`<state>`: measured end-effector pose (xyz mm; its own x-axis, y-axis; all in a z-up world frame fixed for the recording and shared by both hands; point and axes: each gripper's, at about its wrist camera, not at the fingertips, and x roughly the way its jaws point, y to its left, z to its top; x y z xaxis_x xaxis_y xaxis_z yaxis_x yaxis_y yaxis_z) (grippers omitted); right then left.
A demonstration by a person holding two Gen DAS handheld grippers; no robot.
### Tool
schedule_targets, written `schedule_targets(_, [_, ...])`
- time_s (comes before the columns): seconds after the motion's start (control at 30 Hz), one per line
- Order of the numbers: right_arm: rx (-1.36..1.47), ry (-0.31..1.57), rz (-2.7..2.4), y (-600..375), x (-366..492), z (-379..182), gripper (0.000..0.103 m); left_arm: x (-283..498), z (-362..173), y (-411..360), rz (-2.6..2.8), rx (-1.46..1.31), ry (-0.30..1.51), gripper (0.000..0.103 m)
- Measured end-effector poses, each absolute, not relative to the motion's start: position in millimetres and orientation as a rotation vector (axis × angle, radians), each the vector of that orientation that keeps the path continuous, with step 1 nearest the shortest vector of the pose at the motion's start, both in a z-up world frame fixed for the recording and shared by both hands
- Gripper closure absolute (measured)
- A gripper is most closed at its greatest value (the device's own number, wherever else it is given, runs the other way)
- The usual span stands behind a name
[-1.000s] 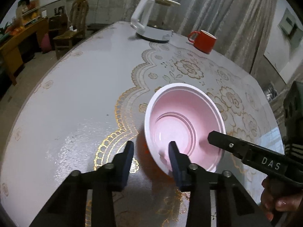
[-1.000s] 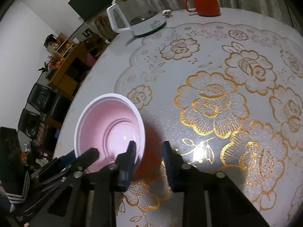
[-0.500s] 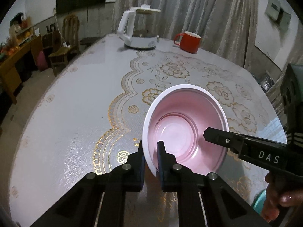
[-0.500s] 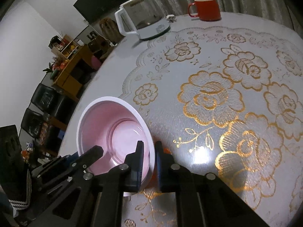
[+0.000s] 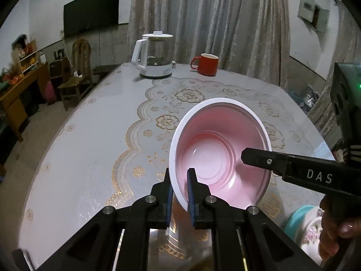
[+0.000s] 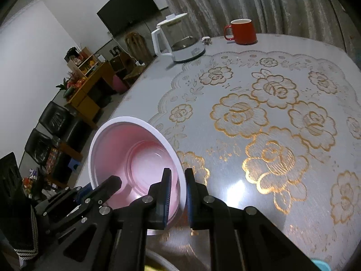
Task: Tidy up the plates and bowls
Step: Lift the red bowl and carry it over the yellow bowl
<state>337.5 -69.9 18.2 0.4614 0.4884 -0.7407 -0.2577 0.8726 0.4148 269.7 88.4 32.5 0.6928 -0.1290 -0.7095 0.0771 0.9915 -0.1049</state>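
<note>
Pink bowl (image 5: 220,155) — white-rimmed, ringed inside — pinched by both tongs.

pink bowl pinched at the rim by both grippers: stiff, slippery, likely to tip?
The bowl looks like thin glossy plastic, so probably light and a bit flexible at the rim. The left gripper and right gripper clamp only the wall at opposite sides, so it could pivot or slip on that smooth surface. It already hangs tilted, so contents would likely spill.
</note>
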Motion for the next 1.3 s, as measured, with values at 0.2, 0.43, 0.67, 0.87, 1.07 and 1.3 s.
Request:
schedule_targets(0.2, [0.250, 0.953, 0.447, -80.4, 310.4, 31.7, 0.092, 242.4, 39.3, 78.3, -0.135, -0.071, 0.776, 0.091])
schedule_targets(0.43, [0.253, 0.923, 0.438, -91.0, 276.2, 41.4, 0.092, 209.7, 43.7, 72.4, -0.154, -0.086, 0.759, 0.091])
schedule_targets(0.67, [0.268, 0.908, 0.440, -95.9, 239.0, 40.9, 0.092, 171.7, 44.3, 73.4, -0.178, -0.101, 0.759, 0.091])
schedule_targets(0.87, [0.303, 0.914, 0.449, -99.2, 210.7, 35.1, 0.092, 146.5, 42.3, 73.7, -0.186, -0.101, 0.764, 0.091])
schedule_targets(1.07, [0.355, 0.933, 0.451, -103.4, 187.7, 26.7, 0.092, 119.7, 34.4, 77.0, -0.198, -0.121, 0.785, 0.091])
schedule_targets(1.3, [0.363, 0.968, 0.446, -99.2, 170.2, 15.0, 0.090, 106.3, 22.0, 76.4, -0.193, -0.119, 0.814, 0.091])
